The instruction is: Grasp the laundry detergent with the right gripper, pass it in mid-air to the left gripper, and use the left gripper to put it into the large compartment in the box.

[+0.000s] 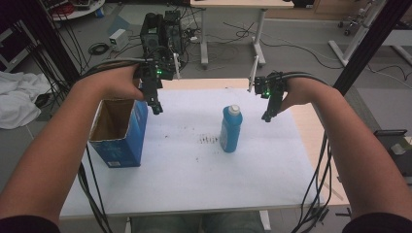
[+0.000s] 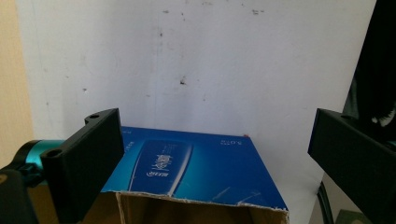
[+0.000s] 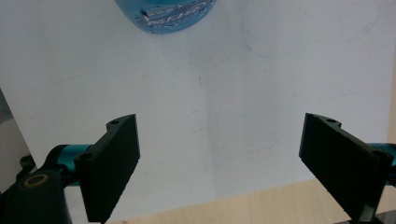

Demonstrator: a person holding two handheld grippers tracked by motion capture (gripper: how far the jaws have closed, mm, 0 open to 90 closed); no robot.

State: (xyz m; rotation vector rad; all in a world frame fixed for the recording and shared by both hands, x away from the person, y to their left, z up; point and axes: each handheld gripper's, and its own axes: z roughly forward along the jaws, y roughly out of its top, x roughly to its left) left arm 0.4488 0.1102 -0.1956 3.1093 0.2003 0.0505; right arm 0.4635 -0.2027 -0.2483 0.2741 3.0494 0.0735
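A blue bottle [image 1: 231, 129] with a white cap stands upright near the middle of the white sheet [image 1: 194, 174]; its base shows at the top of the right gripper view [image 3: 166, 16]. A blue cardboard box [image 1: 119, 131], open at the top, stands at the left of the sheet. My left gripper [image 1: 156, 108] hovers just right of the box's far corner, jaws wide apart and empty; its own view looks down on the box's blue printed side [image 2: 196, 170]. My right gripper [image 1: 267, 116] hangs open to the right of the bottle, apart from it.
The white sheet covers a light wooden table [image 1: 311, 121]. Cables trail from both grippers over the front edge. Beyond the table are a computer case [image 1: 163, 31], another desk's legs [image 1: 233, 39] and floor cables. A white cloth [image 1: 19, 97] lies at the far left.
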